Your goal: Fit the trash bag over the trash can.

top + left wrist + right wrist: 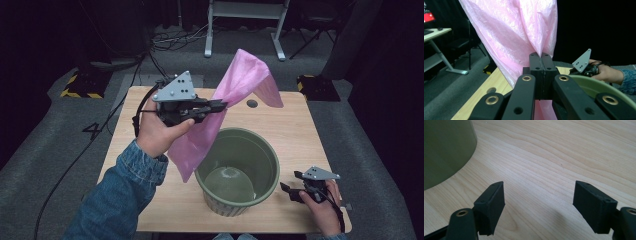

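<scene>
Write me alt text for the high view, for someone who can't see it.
Seen from above, a person's left gripper holds a pink plastic bag up over the far side of a green bin standing on a wooden table. The right gripper, jaws open, rests low at the table's near right, beside the bin.

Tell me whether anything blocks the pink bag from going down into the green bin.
Nothing visible does. The left gripper holds the pink bag above the green bin, whose mouth is open. The right gripper rests off to the side.
</scene>
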`<state>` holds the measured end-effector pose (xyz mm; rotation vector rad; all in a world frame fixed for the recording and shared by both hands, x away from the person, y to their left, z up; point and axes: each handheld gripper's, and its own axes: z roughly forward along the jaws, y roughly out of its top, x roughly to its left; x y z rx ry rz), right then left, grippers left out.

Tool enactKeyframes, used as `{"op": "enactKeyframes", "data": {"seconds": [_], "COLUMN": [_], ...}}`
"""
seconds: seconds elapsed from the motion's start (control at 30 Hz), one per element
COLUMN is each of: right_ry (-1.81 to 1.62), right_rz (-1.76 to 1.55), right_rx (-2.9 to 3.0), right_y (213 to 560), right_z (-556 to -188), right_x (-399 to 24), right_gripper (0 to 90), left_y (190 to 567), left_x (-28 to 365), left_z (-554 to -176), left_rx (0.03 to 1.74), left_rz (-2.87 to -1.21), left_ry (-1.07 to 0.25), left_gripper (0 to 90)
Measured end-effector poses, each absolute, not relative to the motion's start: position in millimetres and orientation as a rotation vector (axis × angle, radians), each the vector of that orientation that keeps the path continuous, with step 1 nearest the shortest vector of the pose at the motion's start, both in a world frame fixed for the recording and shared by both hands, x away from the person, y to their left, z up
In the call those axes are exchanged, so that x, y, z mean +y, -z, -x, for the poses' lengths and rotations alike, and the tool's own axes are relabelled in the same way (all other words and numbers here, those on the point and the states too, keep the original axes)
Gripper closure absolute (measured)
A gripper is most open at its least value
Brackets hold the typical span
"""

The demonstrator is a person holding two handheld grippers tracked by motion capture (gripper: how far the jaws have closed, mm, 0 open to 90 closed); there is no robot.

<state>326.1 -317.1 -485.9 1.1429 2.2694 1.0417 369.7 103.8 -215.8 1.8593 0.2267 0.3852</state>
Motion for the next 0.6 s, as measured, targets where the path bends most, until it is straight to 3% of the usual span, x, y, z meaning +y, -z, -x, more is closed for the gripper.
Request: {"op": "enactKeyframes", "data": {"seconds": [0.6], "right_ry": [-1.058], "right_rz": [-1.153], "right_rx": [2.307], "right_y": [488], "right_z": [-331], "right_x": [-320], "right_gripper": [25.6], "left_y": [204], "left_x": [38], "left_z": [-360], "left_rx": [0.092], "left_rz": [-1.833], "left_ry": [-0.299], "left_gripper": [89.8]}}
